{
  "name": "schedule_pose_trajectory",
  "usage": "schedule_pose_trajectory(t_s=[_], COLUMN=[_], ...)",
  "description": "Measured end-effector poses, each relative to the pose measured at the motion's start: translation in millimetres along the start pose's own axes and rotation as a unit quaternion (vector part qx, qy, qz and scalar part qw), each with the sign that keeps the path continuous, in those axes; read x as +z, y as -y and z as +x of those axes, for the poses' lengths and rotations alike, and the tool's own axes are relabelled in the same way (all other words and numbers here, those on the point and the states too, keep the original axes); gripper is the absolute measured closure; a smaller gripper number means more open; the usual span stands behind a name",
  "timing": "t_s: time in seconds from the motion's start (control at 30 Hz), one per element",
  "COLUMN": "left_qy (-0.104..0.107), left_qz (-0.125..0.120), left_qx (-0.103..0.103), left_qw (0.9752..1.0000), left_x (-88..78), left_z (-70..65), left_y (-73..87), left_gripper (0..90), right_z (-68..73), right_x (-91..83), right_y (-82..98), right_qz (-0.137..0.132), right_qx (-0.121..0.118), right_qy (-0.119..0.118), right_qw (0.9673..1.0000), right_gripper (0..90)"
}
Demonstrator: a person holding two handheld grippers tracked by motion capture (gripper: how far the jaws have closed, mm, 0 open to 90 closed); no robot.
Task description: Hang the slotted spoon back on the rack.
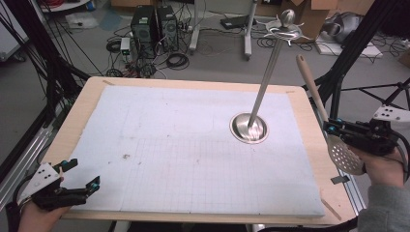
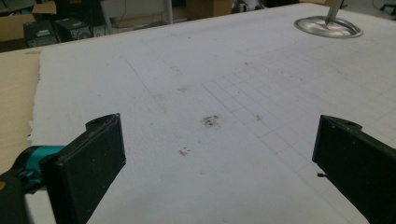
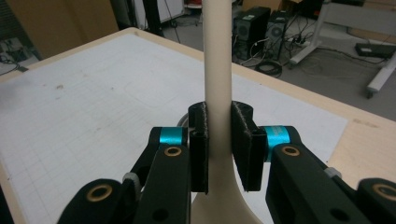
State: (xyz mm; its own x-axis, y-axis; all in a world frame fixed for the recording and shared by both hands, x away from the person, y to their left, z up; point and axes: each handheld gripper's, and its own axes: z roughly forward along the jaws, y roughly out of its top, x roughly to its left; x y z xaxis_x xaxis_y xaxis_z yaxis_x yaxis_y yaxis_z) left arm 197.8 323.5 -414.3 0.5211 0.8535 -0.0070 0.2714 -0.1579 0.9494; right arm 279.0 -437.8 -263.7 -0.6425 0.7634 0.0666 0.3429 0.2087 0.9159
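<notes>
The right gripper (image 1: 333, 129) has its fingers (image 3: 200, 140) clamped on the slotted spoon (image 1: 344, 153), handle up, off the desk (image 1: 87, 104). The hanging stand (image 1: 270, 72) waits ahead of them, hooks empty; hanging seems left. The left gripper (image 1: 82, 175) idles, fingers apart.

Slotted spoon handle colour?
Pale cream handle, clamped in the right gripper; right gripper view shows it best.
</notes>
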Motion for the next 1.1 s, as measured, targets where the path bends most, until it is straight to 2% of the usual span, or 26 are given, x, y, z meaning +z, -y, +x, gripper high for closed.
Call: schedule_pose_trajectory(t_s=[0.3, 0.53, 0.87, 1.1], left_qy=[-0.002, -0.003, -0.004, -0.006], left_qz=[0.002, 0.001, 0.003, 0.0], left_qx=[0.001, 0.001, 0.003, 0.002], left_qw=[1.0, 1.0, 1.0, 1.0], left_x=[-1.2, -1.9, -1.2, -1.8], left_z=[0.5, 0.9, -0.5, -0.1], left_y=[0.2, 0.2, 0.2, 0.3], left_gripper=[2.8, 2.8, 2.8, 2.8], right_z=[1.3, 2.3, 3.7, 4.4], right_x=[-2.4, -3.4, -2.4, -0.2], right_y=[-5.3, -8.4, -12.7, -15.4], right_qz=[-0.014, -0.024, -0.041, -0.043], right_qx=[-0.001, -0.005, 0.005, 0.004], right_qy=[0.005, -0.001, -0.008, -0.008], right_qw=[0.9999, 0.9997, 0.9991, 0.9991], right_gripper=[77.8, 77.8, 77.8, 77.8])
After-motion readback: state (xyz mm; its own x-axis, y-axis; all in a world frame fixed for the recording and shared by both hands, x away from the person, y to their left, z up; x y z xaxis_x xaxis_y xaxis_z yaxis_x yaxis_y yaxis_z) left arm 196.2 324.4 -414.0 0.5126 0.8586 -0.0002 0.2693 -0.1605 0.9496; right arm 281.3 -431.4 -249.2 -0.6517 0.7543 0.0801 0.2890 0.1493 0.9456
